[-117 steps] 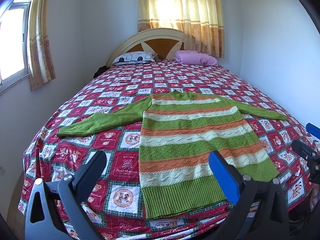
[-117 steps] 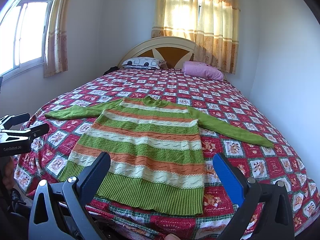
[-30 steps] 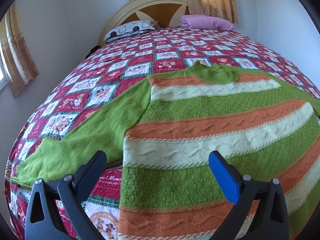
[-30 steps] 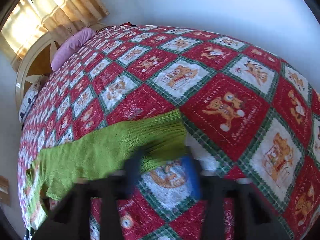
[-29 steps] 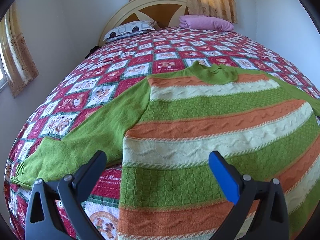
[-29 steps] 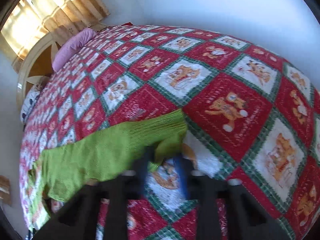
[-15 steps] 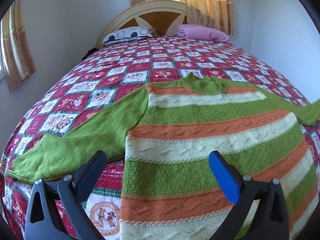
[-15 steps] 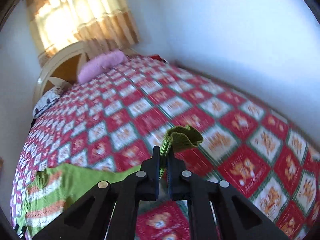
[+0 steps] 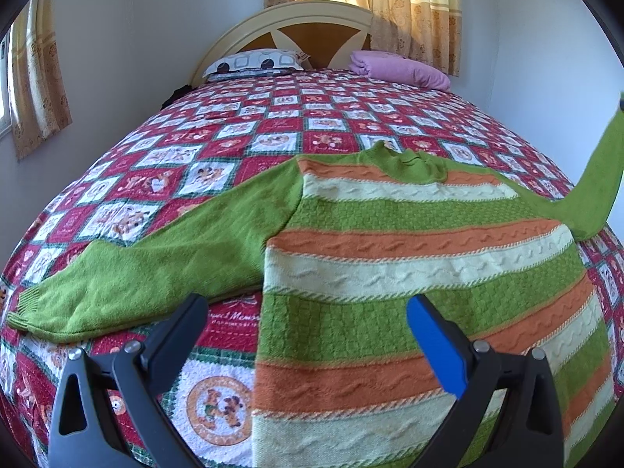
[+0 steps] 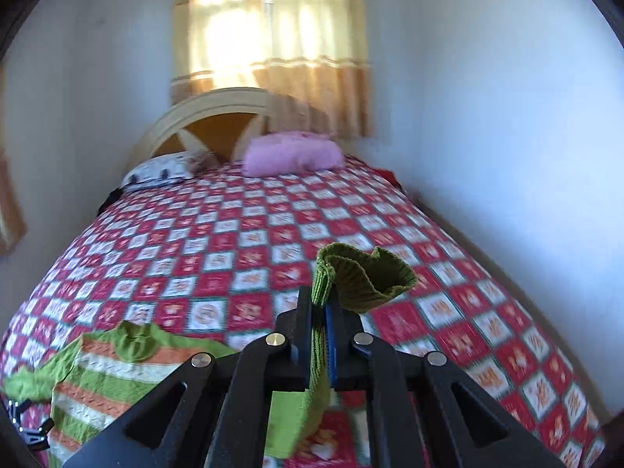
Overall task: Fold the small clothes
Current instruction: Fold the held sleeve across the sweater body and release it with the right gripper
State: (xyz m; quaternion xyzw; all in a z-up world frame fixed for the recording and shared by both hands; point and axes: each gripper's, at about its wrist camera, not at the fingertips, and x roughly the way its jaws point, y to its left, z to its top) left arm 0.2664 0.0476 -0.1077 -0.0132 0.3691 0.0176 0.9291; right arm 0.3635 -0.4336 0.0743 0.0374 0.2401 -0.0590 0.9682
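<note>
**Bringing the right sleeve across the sweater**

The striped sweater point(image 9: 409, 257) is lying flat on the bedspread point(image 9: 241, 124), with its collar toward the headboard point(image 9: 296, 27). The right gripper point(image 10: 320, 312) is clenched on the cuff point(image 10: 362, 277) of the right sleeve point(image 9: 596, 191), and the ribbed edge is sticking out above the closed fingers. In the left wrist view this sleeve is rising from the shoulder up to the right border of the picture, off the bed. The left gripper point(image 9: 308, 331) is released and empty; it is hovering over the lower left part of the sweater, near the left sleeve point(image 9: 156, 269), which is lying stretched out on the bedspread.

To do this step well, I think the right hand should be carrying the cuff across the chest in a low arc, so that the fold line is forming at the shoulder seam. The grasp should be staying firm until the cuff is resting on the stripes. The left gripper could be pressing the body lightly, because the knit may be sliding on the bedspread and pulling the collar out of line.
</note>
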